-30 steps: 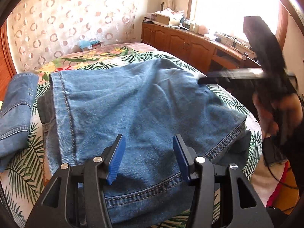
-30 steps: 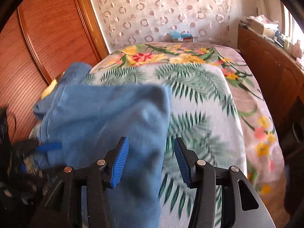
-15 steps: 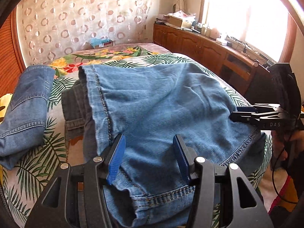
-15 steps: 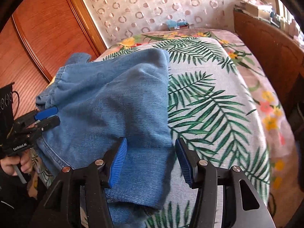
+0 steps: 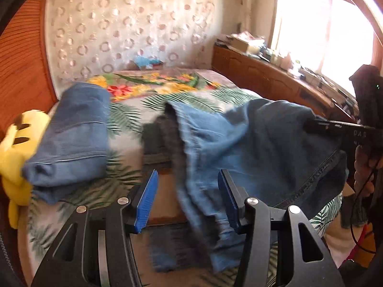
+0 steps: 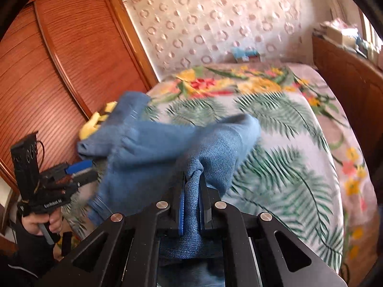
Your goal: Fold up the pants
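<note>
Blue denim pants (image 5: 251, 143) lie rumpled across the flowered bed (image 5: 148, 91), one side raised. My left gripper (image 5: 188, 172) hovers open over their near left edge; a fold runs below and between the fingers, and the pads do not press it. In the right wrist view my right gripper (image 6: 194, 175) is closing, a bunched fold of the pants (image 6: 167, 148) pinched between its blue pads and lifted. That gripper's tip (image 5: 318, 123) shows at the pants' right edge, and the left gripper (image 6: 81, 169) shows at the far left.
A second pair of jeans (image 5: 71, 138) lies folded at the bed's left, against a yellow plush toy (image 5: 14, 148). A wooden wardrobe (image 6: 71, 71) stands left of the bed, a cluttered wooden cabinet (image 5: 263, 76) under the window on the right. A person's hand (image 6: 40, 224) holds the left gripper.
My right gripper has shut on the pants' edge and raised it off the bed. The left gripper has swung left and back, bringing the folded jeans and yellow toy further into view.
</note>
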Motion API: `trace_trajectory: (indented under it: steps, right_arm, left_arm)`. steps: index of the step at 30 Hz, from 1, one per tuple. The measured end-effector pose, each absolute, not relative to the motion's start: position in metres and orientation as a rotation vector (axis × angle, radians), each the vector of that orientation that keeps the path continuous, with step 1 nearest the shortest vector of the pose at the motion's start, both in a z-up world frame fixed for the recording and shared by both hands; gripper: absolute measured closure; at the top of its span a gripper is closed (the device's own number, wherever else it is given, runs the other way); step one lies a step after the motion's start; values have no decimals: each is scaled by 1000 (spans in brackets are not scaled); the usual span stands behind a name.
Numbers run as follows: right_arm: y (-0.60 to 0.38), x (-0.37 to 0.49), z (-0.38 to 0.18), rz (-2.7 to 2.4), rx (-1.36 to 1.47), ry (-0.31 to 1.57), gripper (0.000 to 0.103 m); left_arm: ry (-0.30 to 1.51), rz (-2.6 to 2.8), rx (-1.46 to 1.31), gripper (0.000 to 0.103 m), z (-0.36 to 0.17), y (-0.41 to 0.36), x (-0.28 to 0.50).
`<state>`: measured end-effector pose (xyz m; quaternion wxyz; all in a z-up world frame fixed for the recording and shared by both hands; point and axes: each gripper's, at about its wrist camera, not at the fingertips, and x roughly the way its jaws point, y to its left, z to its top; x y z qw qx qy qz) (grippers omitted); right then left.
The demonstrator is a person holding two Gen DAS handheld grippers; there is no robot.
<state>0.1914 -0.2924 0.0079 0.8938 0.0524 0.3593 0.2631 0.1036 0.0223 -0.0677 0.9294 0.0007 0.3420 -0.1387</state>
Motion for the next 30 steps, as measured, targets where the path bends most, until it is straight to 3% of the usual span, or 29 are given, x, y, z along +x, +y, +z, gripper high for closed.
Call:
trace_trajectory:
  steps: [8,18,23,27,30]
  right_arm:
    - [-198,183,26,703,32,692,95]
    - [-90,179,-24,863,-74,791,95]
    - [-78,181,-60,862,-116,867,95]
    - [-82,184,-56,835,-106,849,95]
    - [-89,172,-38,811,-103,823,87]
  left_arm:
    - [662,-185,-37,50,-57,85,81]
    - [655,-96,-75,50,-58,137,67]
    - [657,-76,-88,50,-61,144,68]
    - [658,-75,-89,50,-61,143,70]
    - [656,-84,-81,50,-59,137,70]
